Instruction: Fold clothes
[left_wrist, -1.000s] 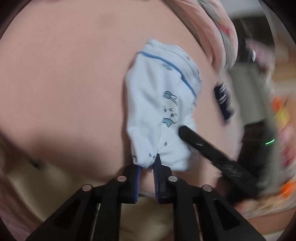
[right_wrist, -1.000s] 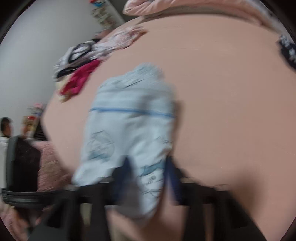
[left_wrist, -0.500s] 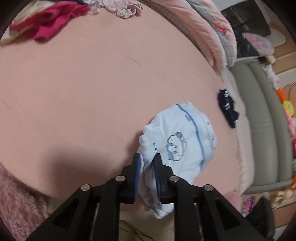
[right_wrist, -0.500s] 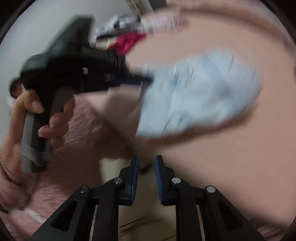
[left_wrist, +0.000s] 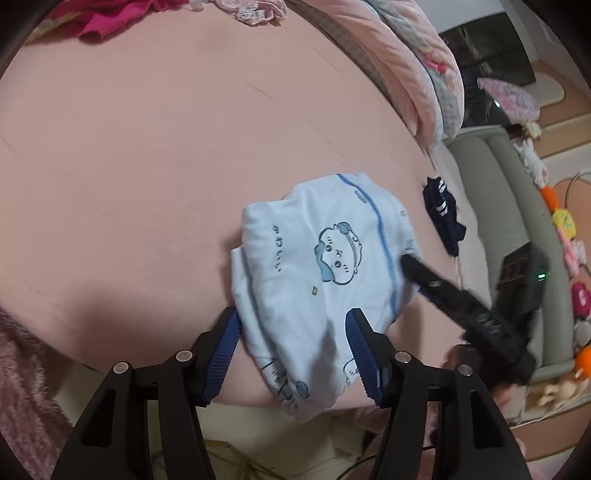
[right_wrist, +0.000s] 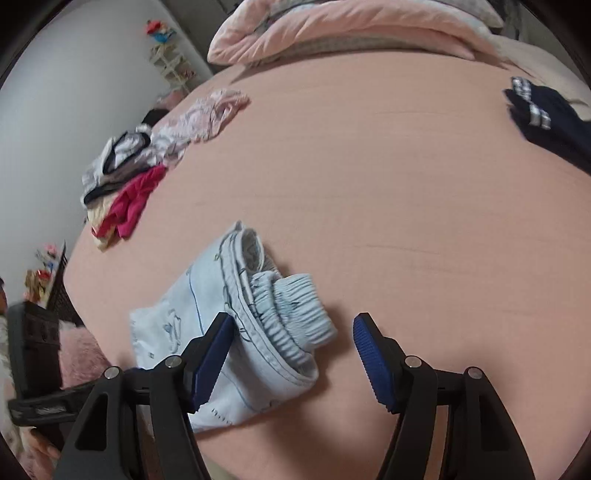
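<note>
— Where's the garment?

— Lying folded on the pink bed sheet (left_wrist: 147, 155), near the front edge. Pale blue shorts (left_wrist: 317, 266) with a cartoon print and a blue stripe, at about 5 o'clock from centre in the left wrist view. Lower end drooping over the edge of the bed at 6 o'clock.

— And from the right wrist?

— Same pale blue shorts (right_wrist: 236, 332), at 7 o'clock, gathered waistband bunched on top and pointing toward 3 o'clock.

— Left gripper?

— Left gripper (left_wrist: 293, 332) released, jaws just been opening and standing apart. Cloth between the blue pads, but not pinched; left pad just beside the cloth's edge, right pad overlapping it in the picture, contact hard to tell.

— Right gripper?

— Right gripper (right_wrist: 293, 339) also let go, jaws just been opening, now wide. Waistband between the pads, apart from the right one; whether touching the left, cannot tell. Seen from the left wrist too, as a black finger (left_wrist: 436, 284) coming in from 4 o'clock, tip over the right edge of the shorts.

— Anything else on the bed?

— Heap of mixed clothes (right_wrist: 122, 184) at 10 o'clock in the right view, magenta piece among it. Dark navy garment (left_wrist: 443, 218) with white stripes at 3 o'clock in the left view, well apart from the shorts. Rolled pink quilt (right_wrist: 351, 33) along the far side at 12 o'clock.
</note>
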